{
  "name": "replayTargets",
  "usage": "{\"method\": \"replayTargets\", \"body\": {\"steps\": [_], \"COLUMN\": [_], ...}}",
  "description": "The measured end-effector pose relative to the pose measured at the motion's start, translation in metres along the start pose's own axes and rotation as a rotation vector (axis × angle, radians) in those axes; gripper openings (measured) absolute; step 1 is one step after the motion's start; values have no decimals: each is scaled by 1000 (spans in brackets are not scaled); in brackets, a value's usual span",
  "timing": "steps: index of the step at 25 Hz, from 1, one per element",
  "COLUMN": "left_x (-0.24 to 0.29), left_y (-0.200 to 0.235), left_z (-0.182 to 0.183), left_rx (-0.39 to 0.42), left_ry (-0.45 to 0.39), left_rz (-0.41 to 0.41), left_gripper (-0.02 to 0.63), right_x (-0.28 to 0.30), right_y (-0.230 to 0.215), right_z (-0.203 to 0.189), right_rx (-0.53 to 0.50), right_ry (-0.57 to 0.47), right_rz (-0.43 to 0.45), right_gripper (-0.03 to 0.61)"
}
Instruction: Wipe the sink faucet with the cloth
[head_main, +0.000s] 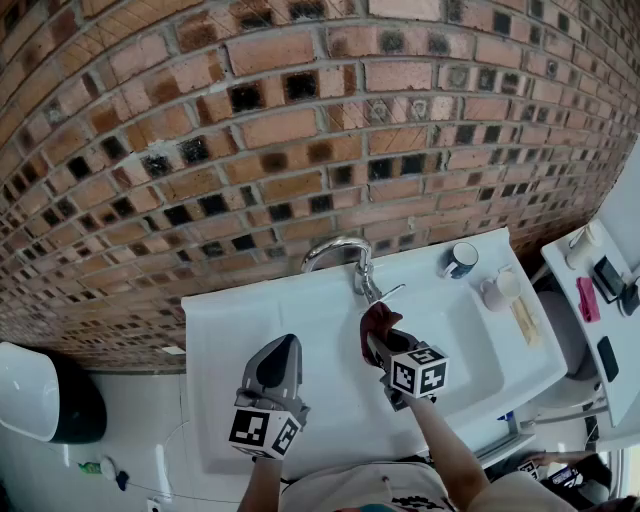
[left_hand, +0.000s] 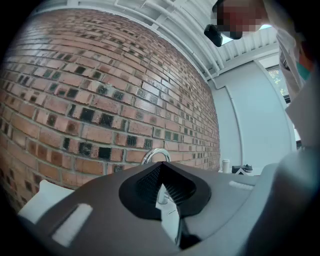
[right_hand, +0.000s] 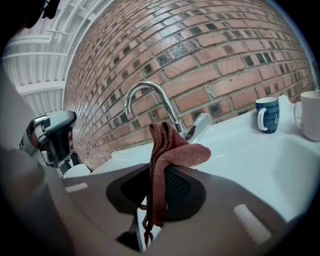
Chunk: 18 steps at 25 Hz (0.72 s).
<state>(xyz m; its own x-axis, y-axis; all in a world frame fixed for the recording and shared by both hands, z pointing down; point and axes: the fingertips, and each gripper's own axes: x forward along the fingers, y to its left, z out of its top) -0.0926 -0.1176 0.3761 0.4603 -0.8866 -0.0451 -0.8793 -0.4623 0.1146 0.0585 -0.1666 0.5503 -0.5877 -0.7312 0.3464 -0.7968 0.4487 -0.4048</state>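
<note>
Right gripper (head_main: 376, 338): the jaws are clamped on the cloth (head_main: 378, 320). I hold it over the sink (head_main: 300, 310), just in front of the faucet (head_main: 335, 247).
Left gripper (head_main: 283, 352): the jaws are closed tip to tip with nothing between them. It sits over the left part of the basin, apart from the faucet.
Head view only: I see both grippers side by side above the basin, the left one lower in frame.
Right gripper view only: the cloth is pinched as a folded vertical pleat. Its upper end flops to the right and a frayed tail hangs below the jaws.
Left gripper view only: just the top of the faucet arch shows above the closed jaws.
Contact: the cloth overlaps the faucet base in the right gripper view, but I cannot tell whether it touches.
Cloth: rust-brown, nubby terry.
Faucet: polished chrome gooseneck with a flat lever (right_hand: 202, 127).
Sink: glossy white, with a rectangular basin.
Wall (head_main: 300, 120): red-brown brick with dark square insets.
Ledge: a blue mug (right_hand: 266, 114) and a white mug (right_hand: 309, 114) stand upright to the right of the faucet, near each other.
</note>
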Motion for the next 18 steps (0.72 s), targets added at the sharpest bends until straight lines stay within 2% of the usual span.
{"method": "replayTargets", "body": {"steps": [4, 10, 18], "left_x": [3, 14, 19], "left_y": [15, 22, 19], "left_z": [-3, -10, -20], "left_rx": [-17, -30, -50], "left_ry": [11, 31, 45], "left_rz": [45, 68, 56], "left_gripper": [5, 5, 5], "right_x": [20, 35, 3], "right_y": [-15, -30, -59], "right_z": [7, 15, 47], "right_rx": [1, -32, -44], "right_ry": [18, 40, -43], "right_rz": [-15, 1, -73], "right_gripper": [51, 51, 51]}}
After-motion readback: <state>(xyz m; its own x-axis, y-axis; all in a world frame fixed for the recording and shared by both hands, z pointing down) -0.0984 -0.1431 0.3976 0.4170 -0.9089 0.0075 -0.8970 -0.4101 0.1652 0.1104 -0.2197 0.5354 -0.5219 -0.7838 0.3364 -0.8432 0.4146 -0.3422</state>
